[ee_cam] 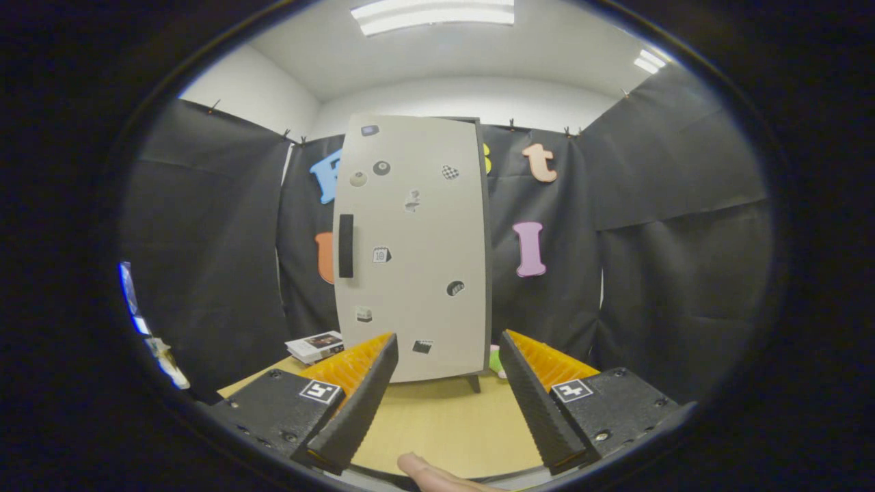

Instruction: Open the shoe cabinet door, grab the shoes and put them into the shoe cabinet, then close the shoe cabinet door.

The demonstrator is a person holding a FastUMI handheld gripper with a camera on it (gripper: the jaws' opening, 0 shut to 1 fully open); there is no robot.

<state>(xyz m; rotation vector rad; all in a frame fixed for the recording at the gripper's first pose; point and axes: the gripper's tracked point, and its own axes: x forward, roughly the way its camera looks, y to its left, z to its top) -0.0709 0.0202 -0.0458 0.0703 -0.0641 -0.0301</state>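
A tall pale shoe cabinet (417,253) stands upright on the wooden table (444,424), beyond my fingers. Its door is shut and dotted with several small stickers. A dark vertical handle (346,246) sits near the door's left edge. My gripper (448,355) is open, with nothing between its fingers, and the cabinet's lower part shows in the gap. A bit of something green and pink (497,362) peeks out by the cabinet's right foot; I cannot tell if it is a shoe.
A small stack of books (316,346) lies on the table left of the cabinet. Black cloth walls close the booth behind and on both sides. A person's fingertip (427,473) shows at the table's near edge, below the fingers.
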